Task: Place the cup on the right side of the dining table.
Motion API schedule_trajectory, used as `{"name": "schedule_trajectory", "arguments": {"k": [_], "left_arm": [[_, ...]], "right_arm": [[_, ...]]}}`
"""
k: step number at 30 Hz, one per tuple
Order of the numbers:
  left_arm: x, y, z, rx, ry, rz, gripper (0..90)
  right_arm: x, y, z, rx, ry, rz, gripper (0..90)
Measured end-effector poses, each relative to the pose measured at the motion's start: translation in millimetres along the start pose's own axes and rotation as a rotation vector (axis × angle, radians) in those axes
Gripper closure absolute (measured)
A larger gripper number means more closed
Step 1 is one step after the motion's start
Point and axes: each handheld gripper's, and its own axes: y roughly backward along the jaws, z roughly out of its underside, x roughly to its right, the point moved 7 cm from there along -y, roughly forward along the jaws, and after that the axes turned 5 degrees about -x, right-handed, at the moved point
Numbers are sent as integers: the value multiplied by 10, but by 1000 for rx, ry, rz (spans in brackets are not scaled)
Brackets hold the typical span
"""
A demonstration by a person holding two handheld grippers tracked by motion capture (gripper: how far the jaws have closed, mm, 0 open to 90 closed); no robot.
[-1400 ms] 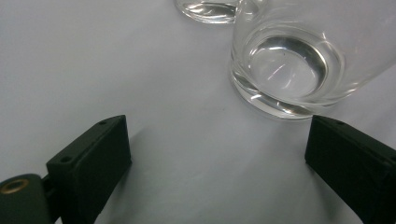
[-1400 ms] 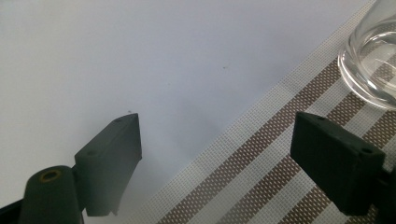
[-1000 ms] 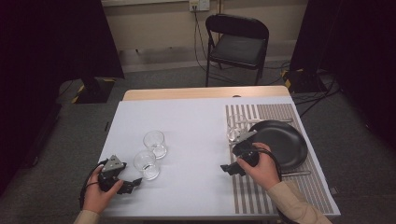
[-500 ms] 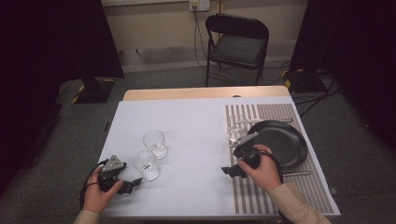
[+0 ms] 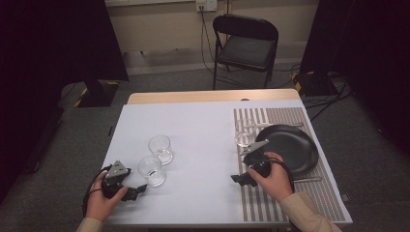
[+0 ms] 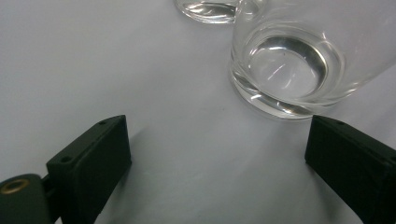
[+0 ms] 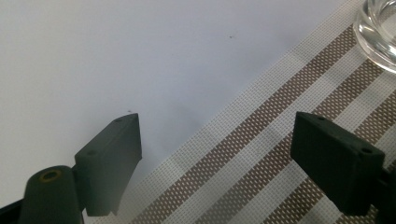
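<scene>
While the left claw (image 6: 217,158) sits spread and empty on the white surface (image 5: 203,130), the near glass (image 6: 285,70) stands upright just ahead, slick, rigid, breakable (likely light), best pinched across its thick lower wall; right claw (image 7: 233,158) spread too, holding nothing, at the mat (image 7: 261,154) edge.

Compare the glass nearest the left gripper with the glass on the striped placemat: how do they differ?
The nearest glass stands on the bare white table; the placemat glass stands on the striped placemat, beside the black plate. The first has another glass close by; the second stands alone. Both are clear, upright and look empty.
</scene>
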Motion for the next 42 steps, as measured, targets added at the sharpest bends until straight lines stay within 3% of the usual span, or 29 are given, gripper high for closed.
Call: {"name": "schedule_trajectory", "arguments": {"k": [25, 42], "left_arm": [[0, 1, 1, -1, -1, 0, 61], [0, 1, 2, -2, -1, -1, 61]], "right_arm": [[22, -42, 143, -26, 4, 26, 158], [-2, -62, 203, 6, 18, 65, 140]]}}
